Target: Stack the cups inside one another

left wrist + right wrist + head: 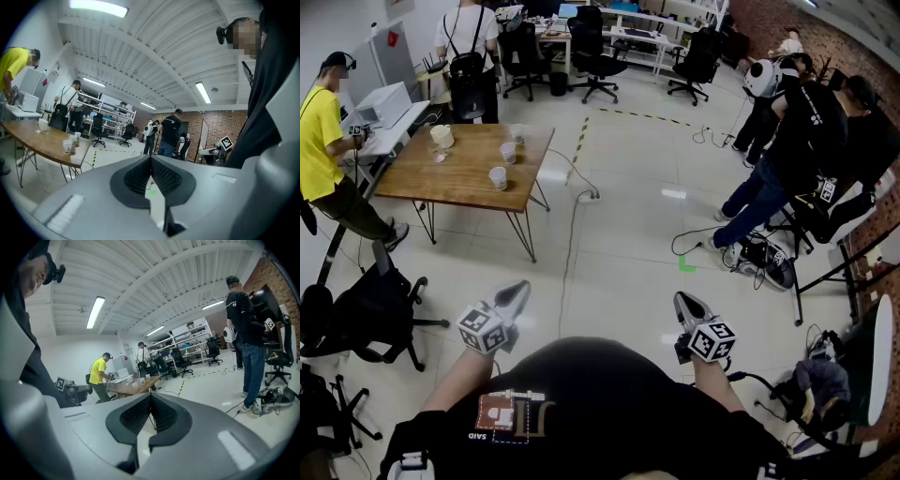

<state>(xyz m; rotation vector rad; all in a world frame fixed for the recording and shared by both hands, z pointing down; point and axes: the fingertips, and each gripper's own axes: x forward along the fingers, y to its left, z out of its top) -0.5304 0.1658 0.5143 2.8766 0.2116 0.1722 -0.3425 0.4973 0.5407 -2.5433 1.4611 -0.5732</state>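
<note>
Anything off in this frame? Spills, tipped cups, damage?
Nothing stands out. The cups look upright and apart on the wooden table, with no spill visible. Only oddity for the task: the left gripper and right gripper are both shut, empty, and well short of the table.

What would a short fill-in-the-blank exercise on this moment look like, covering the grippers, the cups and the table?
1. The left gripper and the right gripper are both empty, with their jaws ____.
2. The cups stand apart from one another on a ____ table, far across the floor from both grippers.
3. The person bending over at the table's left end wears a ____ shirt.

Missing words: shut; wooden; yellow.
</note>
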